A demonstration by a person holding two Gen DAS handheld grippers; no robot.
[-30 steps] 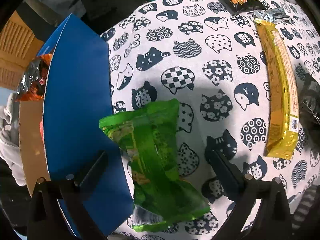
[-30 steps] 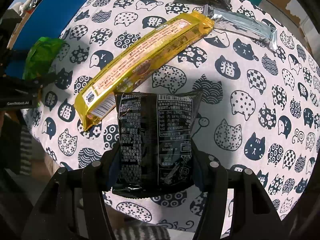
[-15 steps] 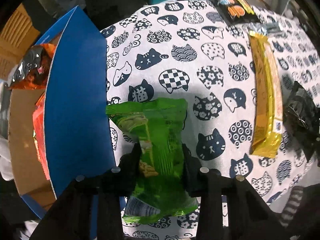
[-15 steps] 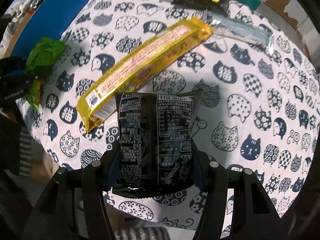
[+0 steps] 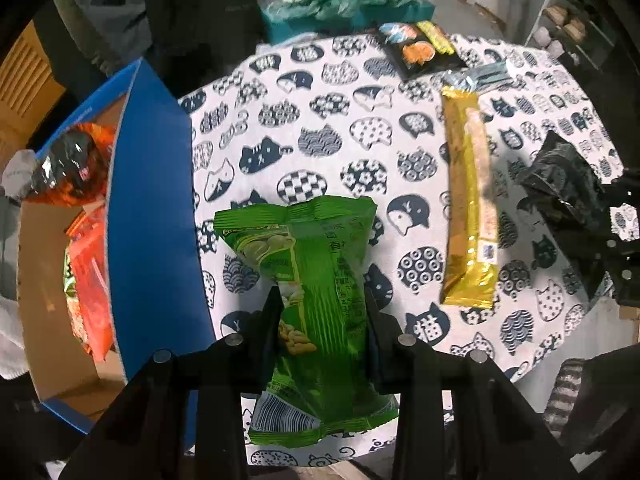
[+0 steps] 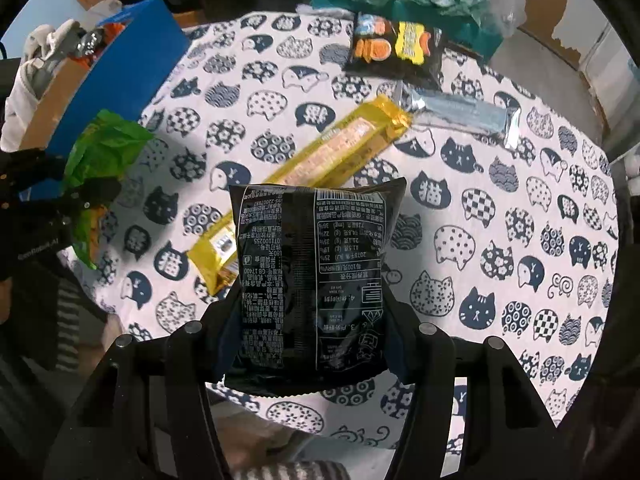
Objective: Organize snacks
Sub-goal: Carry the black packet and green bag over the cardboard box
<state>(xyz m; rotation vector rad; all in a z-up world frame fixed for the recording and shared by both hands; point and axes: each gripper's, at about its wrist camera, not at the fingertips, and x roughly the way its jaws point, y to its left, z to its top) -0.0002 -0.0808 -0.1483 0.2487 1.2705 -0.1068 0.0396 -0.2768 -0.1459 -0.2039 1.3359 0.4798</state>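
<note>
Your left gripper [image 5: 322, 308] is pinching the green snack bag [image 5: 316, 292] at its waist, holding it above the cat-print tablecloth [image 5: 320, 140] beside the blue box [image 5: 152, 216] (orange packets are lying inside). Your right gripper [image 6: 310, 320] is clamping the black snack bag [image 6: 312, 280], printed back facing the camera, over the long yellow packet [image 6: 320, 160]. A silver wrapper [image 6: 460, 114] and a black chip bag [image 6: 394, 48] are lying further off.

snack packets on cloth: 3 | held snack packets: 2 [image 5: 320, 280] [image 6: 312, 280] | blue box [image 5: 152, 220]: 1
</note>
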